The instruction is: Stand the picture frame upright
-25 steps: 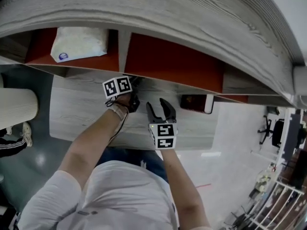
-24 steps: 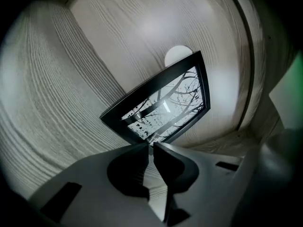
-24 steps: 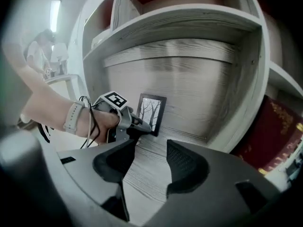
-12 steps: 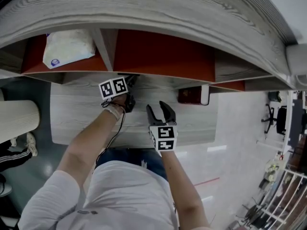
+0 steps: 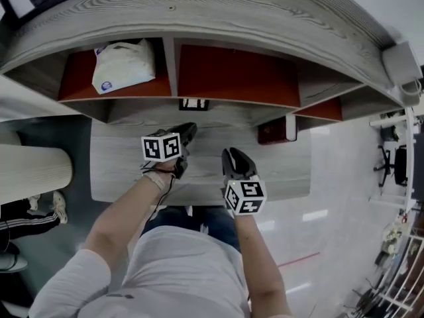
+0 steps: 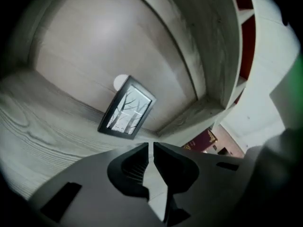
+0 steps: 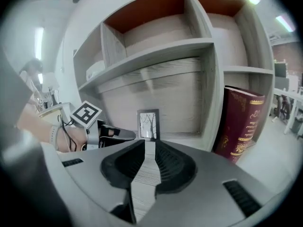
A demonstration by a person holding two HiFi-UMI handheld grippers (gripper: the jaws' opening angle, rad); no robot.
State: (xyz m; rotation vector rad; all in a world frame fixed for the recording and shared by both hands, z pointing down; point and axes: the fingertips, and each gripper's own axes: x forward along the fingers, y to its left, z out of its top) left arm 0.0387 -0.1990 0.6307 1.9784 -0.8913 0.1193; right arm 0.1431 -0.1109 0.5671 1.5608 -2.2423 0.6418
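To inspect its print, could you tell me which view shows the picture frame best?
The left gripper view: the picture frame is largest there, its tree print clear. The right gripper view shows it small; the head view, tiny from above.

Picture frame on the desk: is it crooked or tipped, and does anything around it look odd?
Nothing stands out. The picture frame stands upright at the back of the desk, and the red book stands in its compartment to the right.

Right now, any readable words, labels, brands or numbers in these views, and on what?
No legible text anywhere.
Dark red hardback book: gold spine print, too blurred to read.
White plastic bag: blue round logo, too small to read.
Black rectangular picture frame: tree image, no words.
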